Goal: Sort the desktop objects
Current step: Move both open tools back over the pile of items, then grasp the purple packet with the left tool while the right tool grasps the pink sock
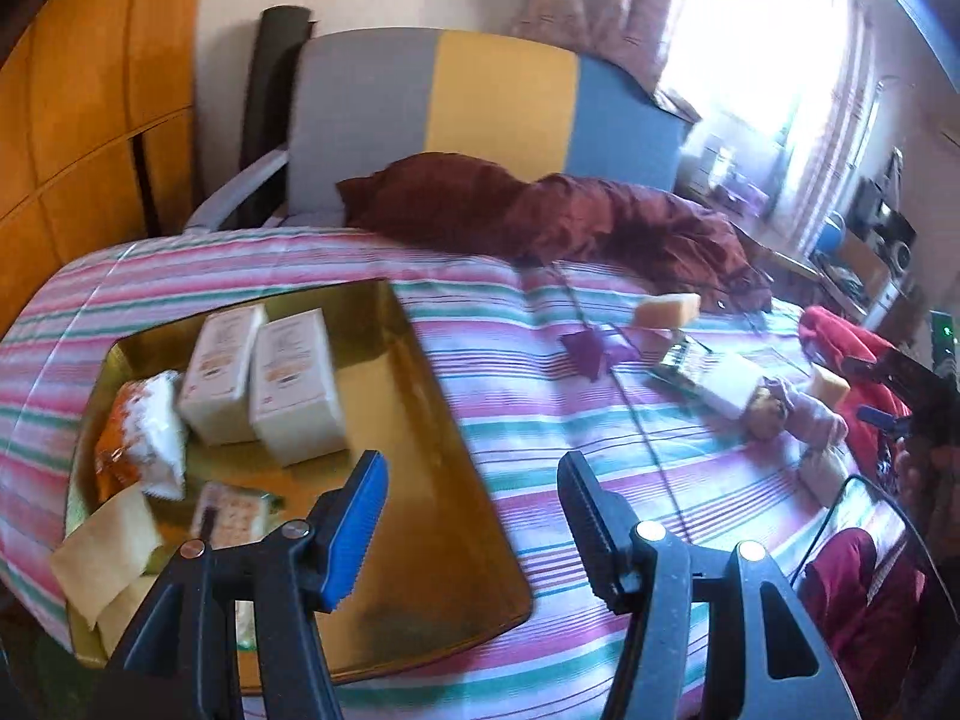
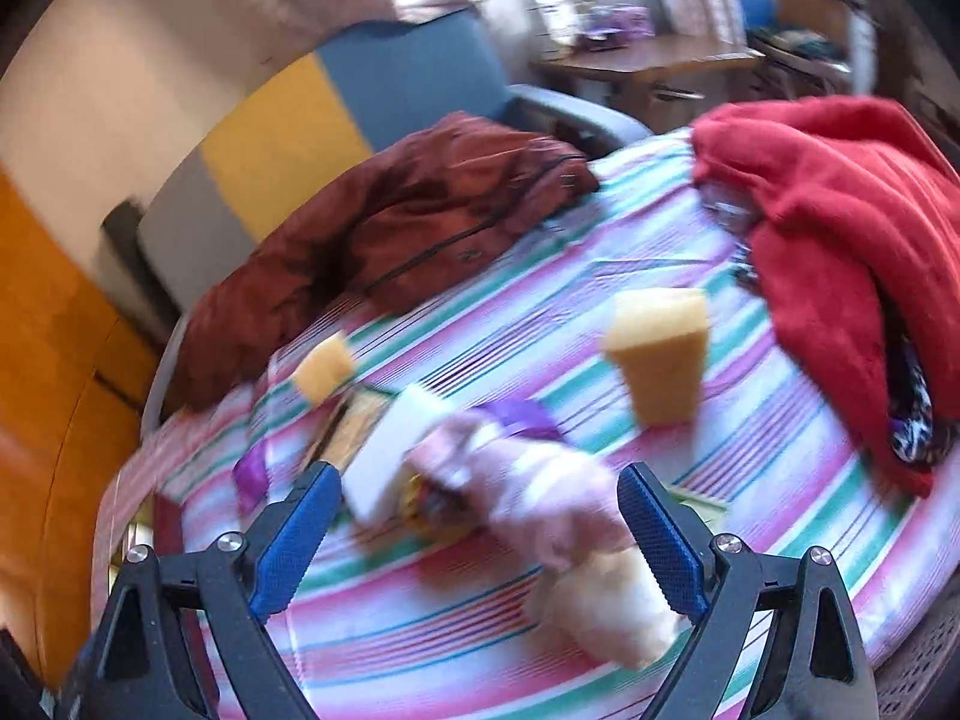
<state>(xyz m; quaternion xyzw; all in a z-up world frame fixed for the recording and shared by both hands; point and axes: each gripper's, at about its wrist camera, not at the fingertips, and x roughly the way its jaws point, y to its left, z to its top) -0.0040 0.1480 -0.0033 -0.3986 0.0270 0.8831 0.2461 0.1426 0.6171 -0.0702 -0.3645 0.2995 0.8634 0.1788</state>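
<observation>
A gold tray (image 1: 420, 420) lies on the striped bedspread and holds two white boxes (image 1: 258, 372), an orange-and-white packet (image 1: 144, 432), a small packet (image 1: 231, 516) and cream sponges (image 1: 108, 546). My left gripper (image 1: 471, 474) hovers open over the tray's right half, with nothing between its fingers. My right gripper (image 2: 474, 474) is open wide above a blurred cluster of loose things: a pink-and-white bag (image 2: 534, 480), a white box (image 2: 390, 450) and a cream sponge (image 2: 612, 606). It holds none of them. A yellow sponge (image 2: 657, 354) stands farther back, and a smaller one (image 2: 324, 369) lies to the left.
A maroon jacket (image 2: 390, 228) lies across the far side of the bed. A red blanket (image 2: 840, 228) is heaped at the right. A grey, yellow and blue chair (image 1: 480, 114) stands behind the bed, with a cluttered desk (image 2: 648, 60) by the window. A purple scrap (image 1: 591, 354) lies mid-bed.
</observation>
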